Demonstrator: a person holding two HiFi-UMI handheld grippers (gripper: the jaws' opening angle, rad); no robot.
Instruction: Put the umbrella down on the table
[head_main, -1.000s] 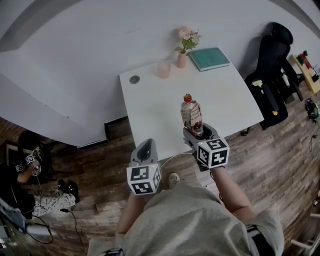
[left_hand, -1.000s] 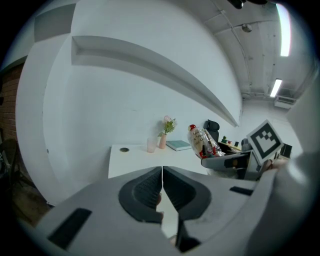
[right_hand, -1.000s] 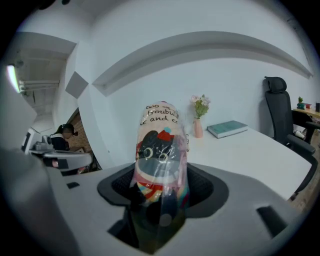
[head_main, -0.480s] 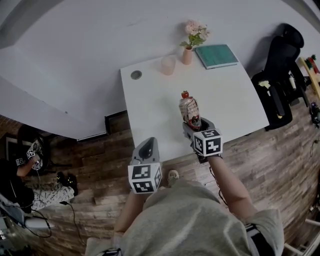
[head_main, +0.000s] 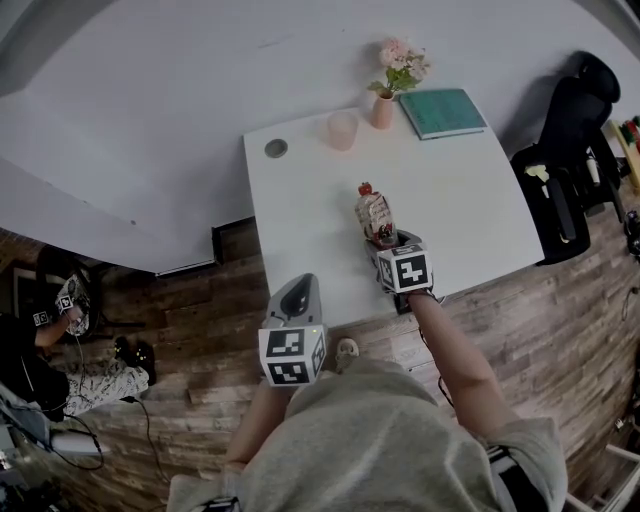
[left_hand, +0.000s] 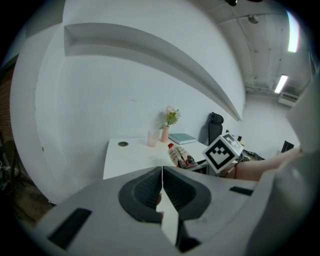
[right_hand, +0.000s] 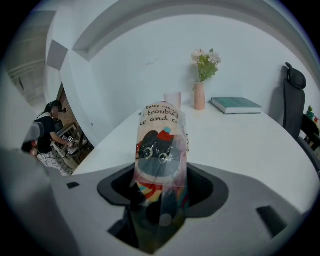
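Observation:
A folded umbrella (head_main: 374, 214) in a clear printed sleeve with a red tip leans forward over the white table (head_main: 460, 205). My right gripper (head_main: 386, 242) is shut on its lower end. In the right gripper view the umbrella (right_hand: 160, 145) rises out of the jaws of the right gripper (right_hand: 161, 186), with a cartoon figure on the sleeve. My left gripper (head_main: 294, 292) hovers off the table's near edge, jaws together and nothing held. In the left gripper view its left gripper (left_hand: 162, 176) shows only a thin seam, and the umbrella (left_hand: 179, 155) lies beyond.
At the table's far edge stand a pink vase of flowers (head_main: 386, 104), a pink cup (head_main: 342, 129) and a teal book (head_main: 443, 111); a round cable hole (head_main: 276, 148) sits at the far left corner. A black chair (head_main: 570, 150) is right. A person (head_main: 40, 340) sits far left.
My right gripper has sunk toward the table and tipped the umbrella further forward and lower. The left gripper has drifted slightly and stays shut.

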